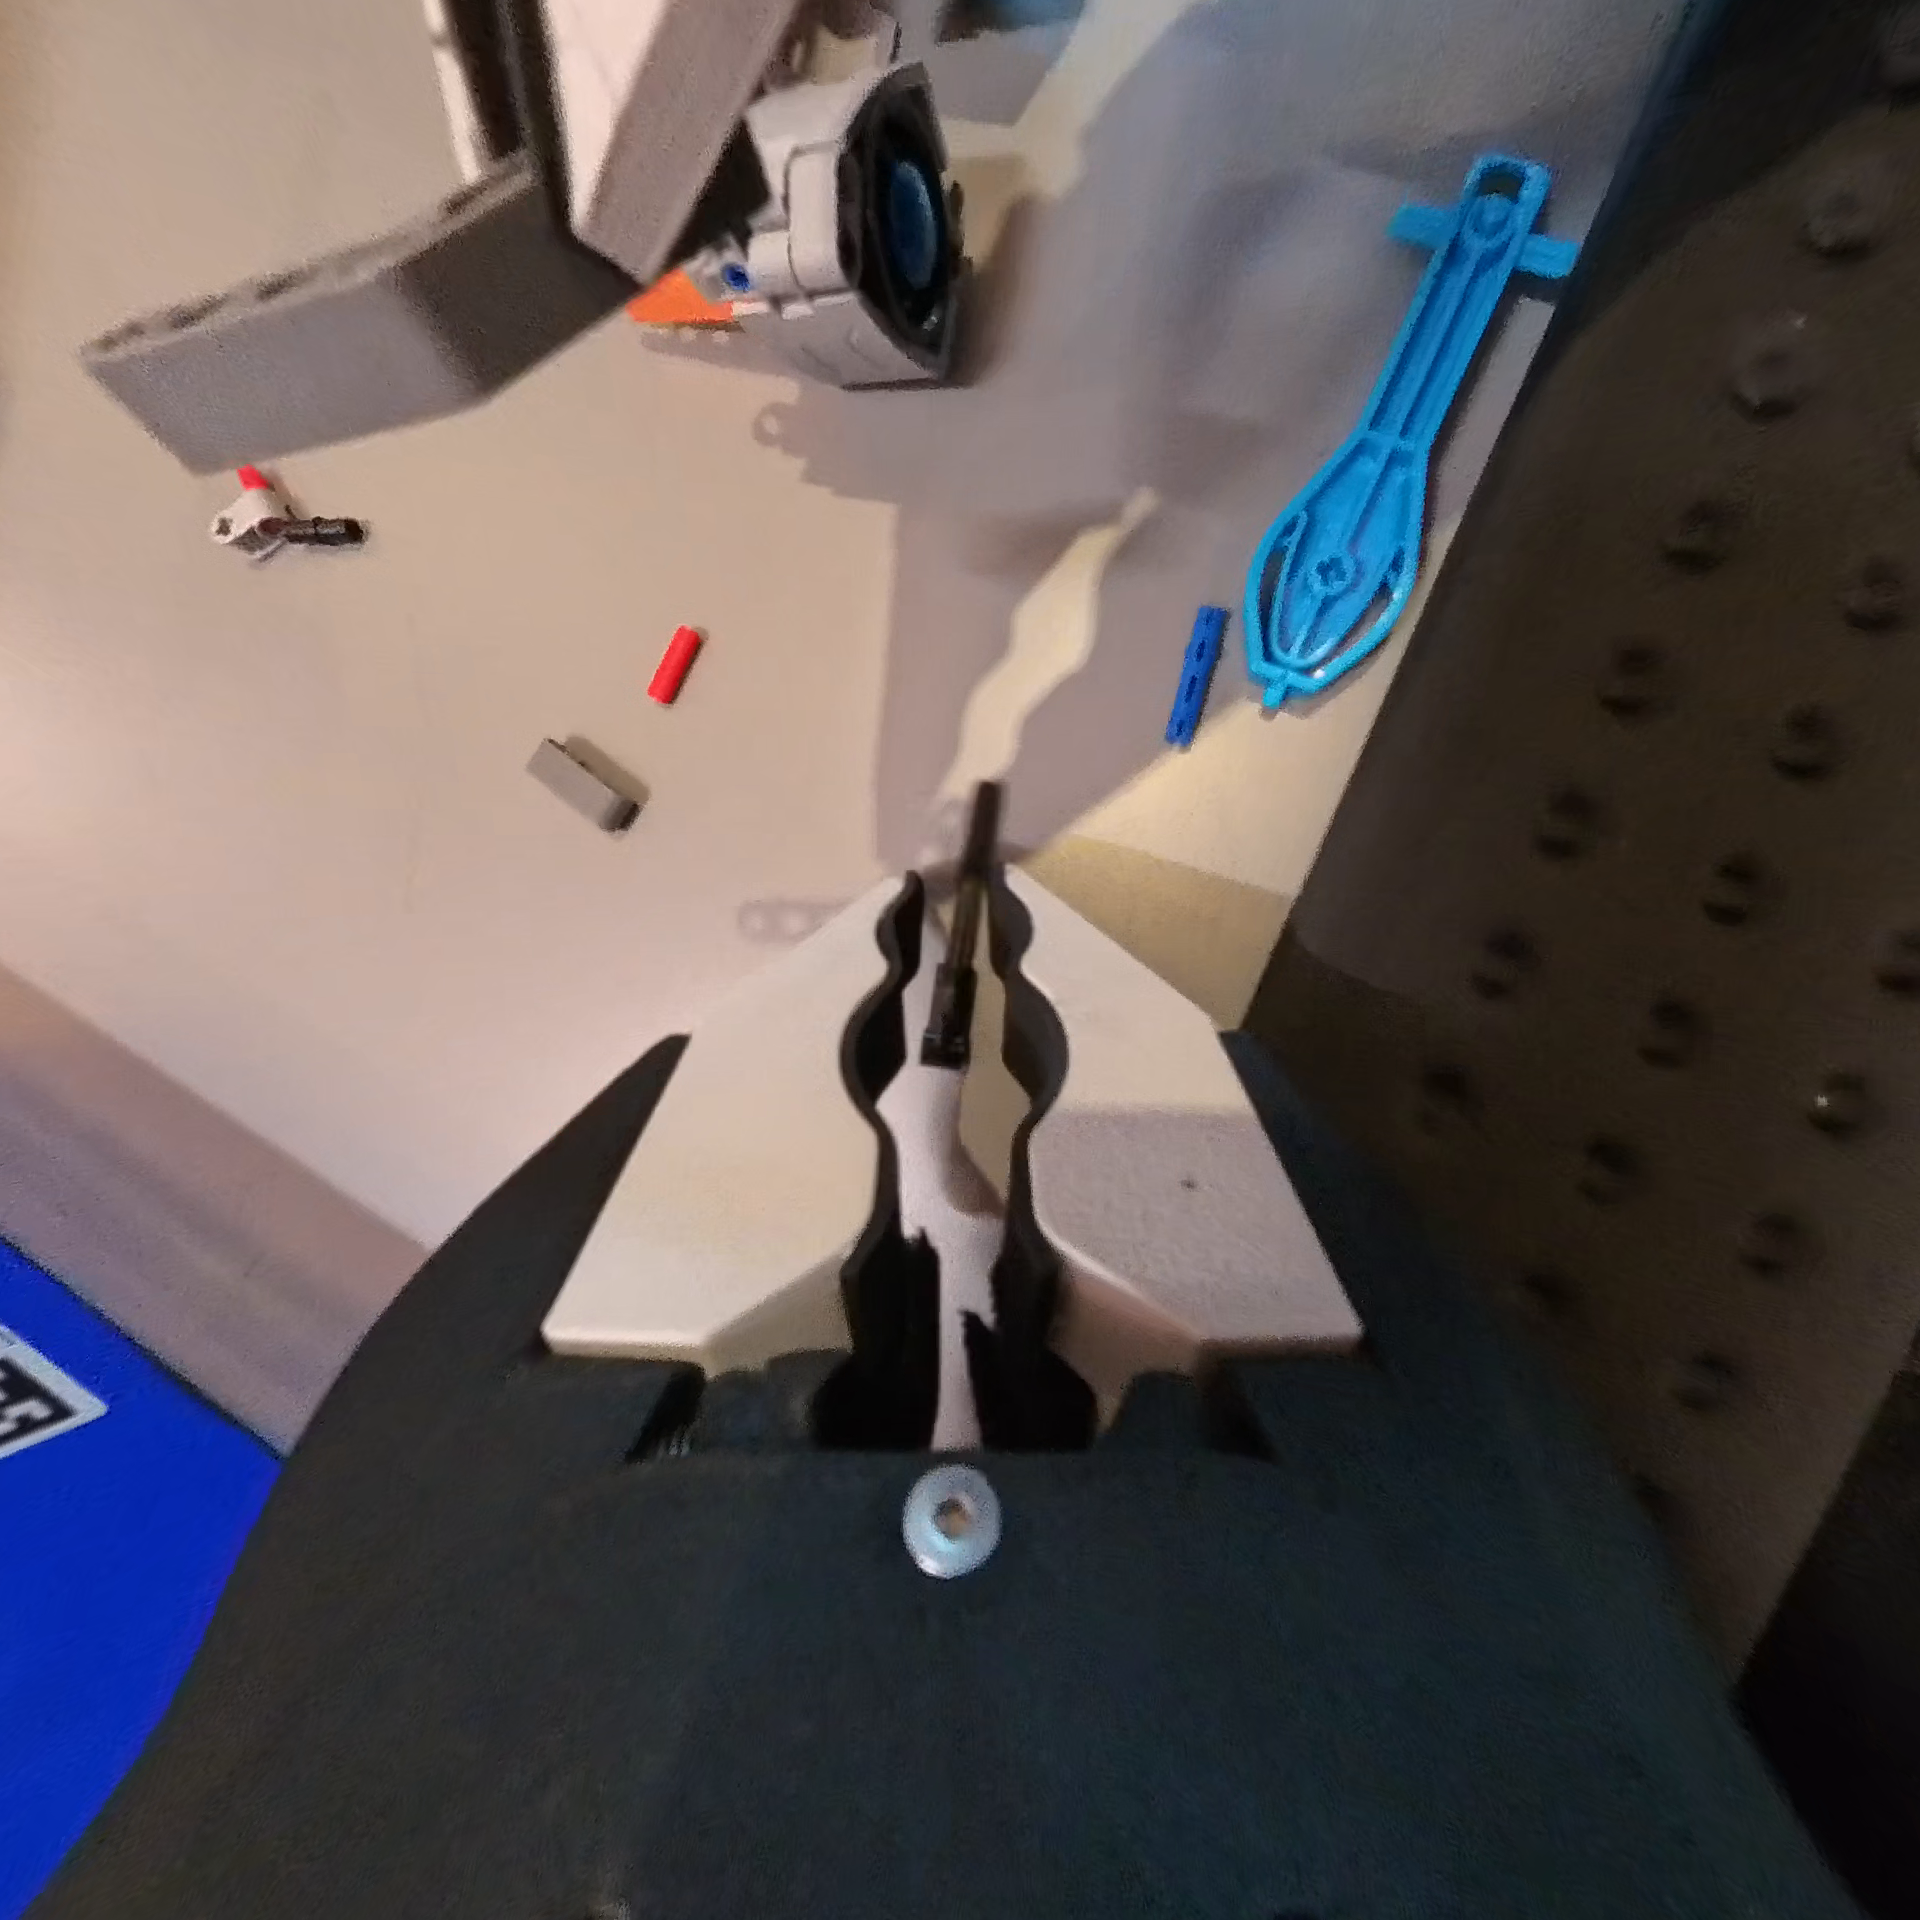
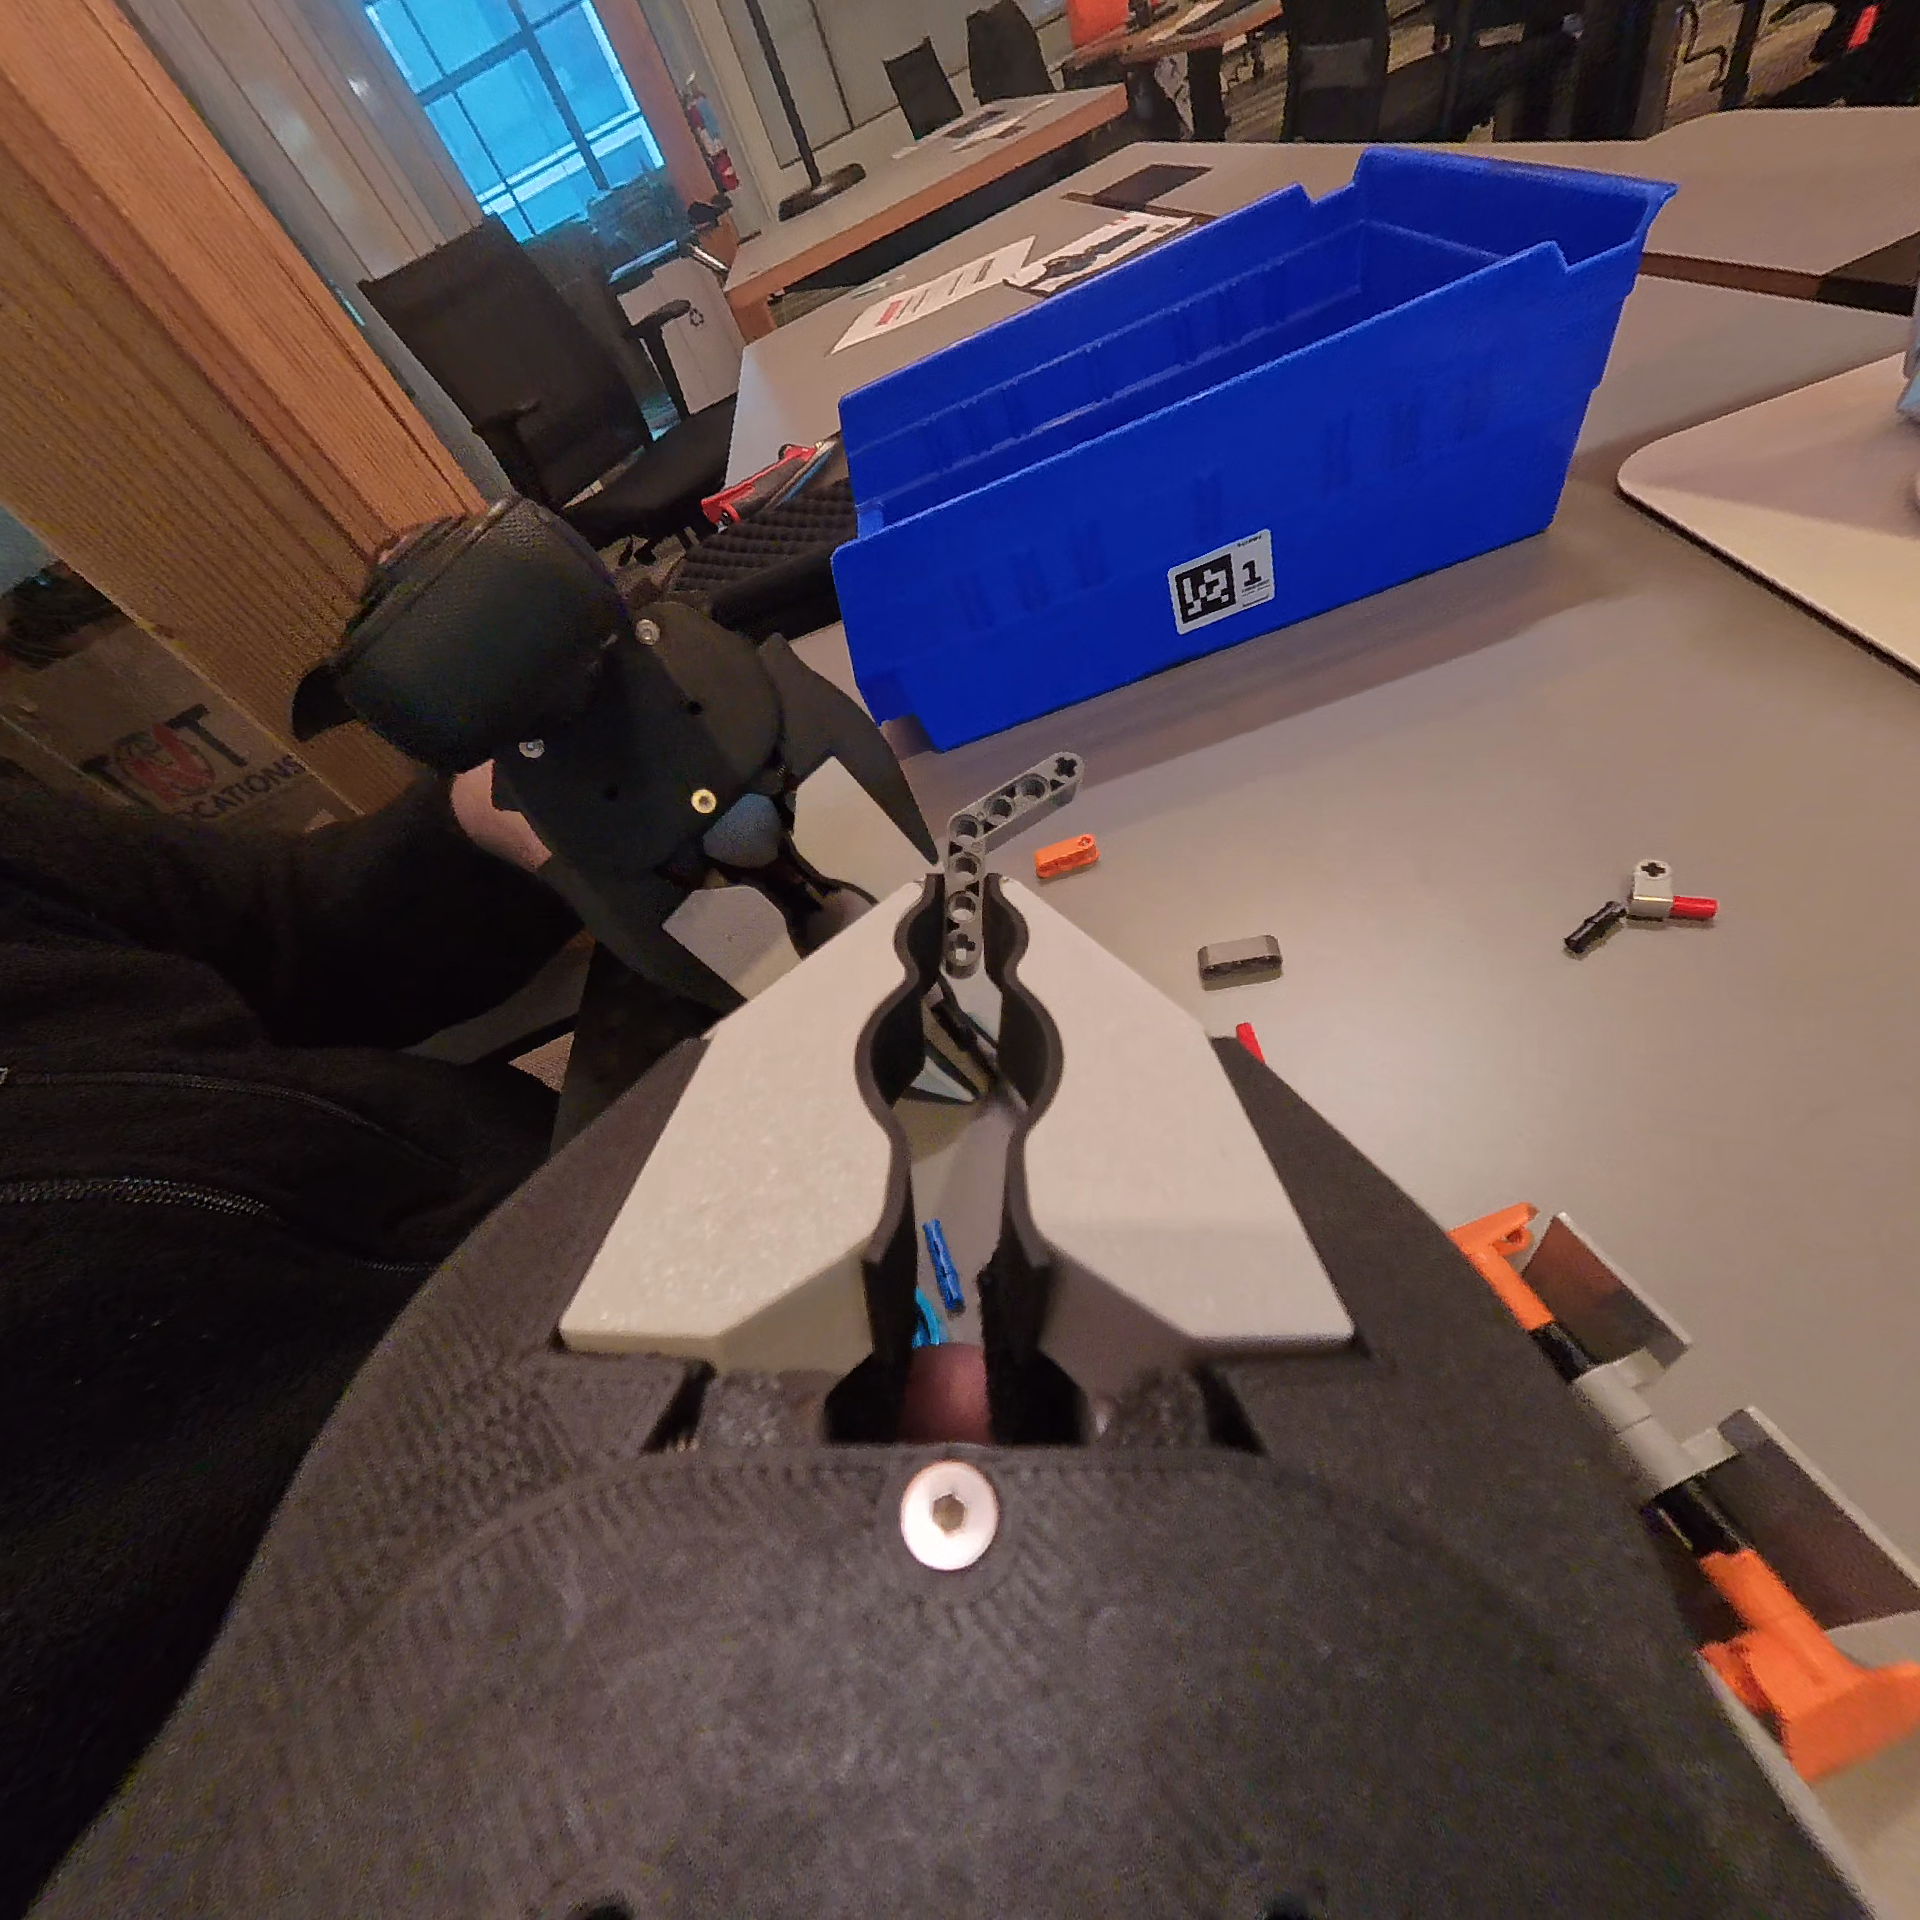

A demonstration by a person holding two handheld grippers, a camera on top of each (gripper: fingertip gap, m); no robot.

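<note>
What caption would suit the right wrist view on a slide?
Right tool grips a grey angled beam above a table strewn with small parts, blue bin behind.

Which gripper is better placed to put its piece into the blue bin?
Probably right: the right gripper, shut on the grey bent beam, faces the blue bin. The left gripper, with its black axle, points away.

A wood-panelled column (image 2: 156, 343) fills the upper left beside a blue-lit window (image 2: 520, 114). Black office chairs (image 2: 540, 384) and long grey tables (image 2: 1455, 831) stretch behind.
</note>
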